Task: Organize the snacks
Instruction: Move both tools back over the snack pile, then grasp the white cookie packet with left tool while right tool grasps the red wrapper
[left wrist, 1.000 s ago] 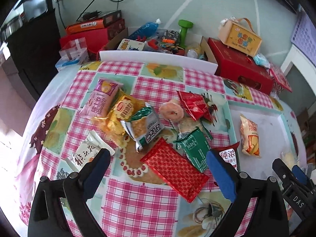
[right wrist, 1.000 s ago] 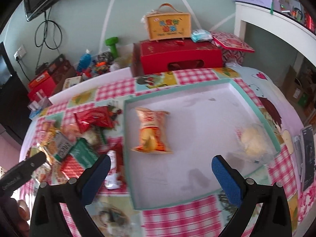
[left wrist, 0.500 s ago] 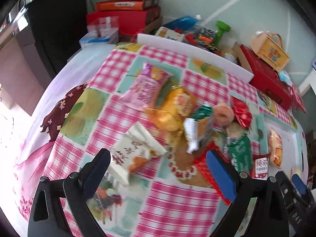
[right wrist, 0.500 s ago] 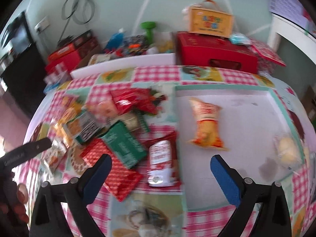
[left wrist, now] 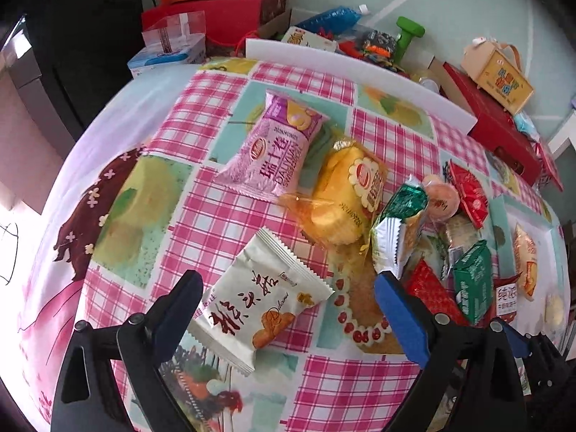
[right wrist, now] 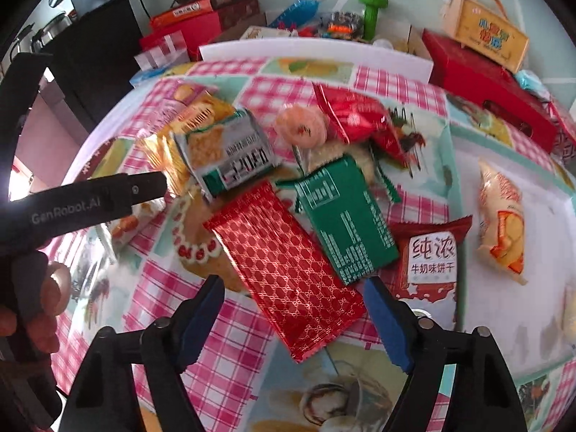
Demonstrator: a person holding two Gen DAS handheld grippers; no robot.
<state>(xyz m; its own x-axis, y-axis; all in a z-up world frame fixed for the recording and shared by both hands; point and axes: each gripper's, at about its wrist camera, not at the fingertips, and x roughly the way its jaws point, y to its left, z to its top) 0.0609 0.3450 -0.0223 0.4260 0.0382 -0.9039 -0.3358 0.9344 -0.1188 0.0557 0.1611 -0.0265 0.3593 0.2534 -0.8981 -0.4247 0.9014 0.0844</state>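
1. On the checked tabletop (left wrist: 223,223), left gripper (left wrist: 288,309): jaws spread wide and empty, straddling the white pastry packet (left wrist: 259,298), which lies flat near the front edge. Risk: the crimped film is slick, so a shallow close may pinch only a corner and let the packet swing or drop.
2. Right gripper (right wrist: 293,304): jaws likewise wide apart, holding nothing, poised over the near end of the red foil packet (right wrist: 284,262). Risk: the green packet (right wrist: 342,219) lies touching its right side; a wide close could catch both.
3. Loose pile, centre: pink packet (left wrist: 273,154), yellow cake packet (left wrist: 345,194), silver-green packet (right wrist: 226,158), all overlapping. Risk: dragging one out would likely shift its neighbours.
4. White tray (right wrist: 540,309), right side: holds the orange-white packet (right wrist: 500,223); the milk-biscuit packet (right wrist: 428,259) straddles its rim. Risk: a carried snack could snag on that rim, or nudge this packet off it.
5. Both tools work close together; the left one shows at the edge of the right wrist view. Risk: collision if both reach for the pile.
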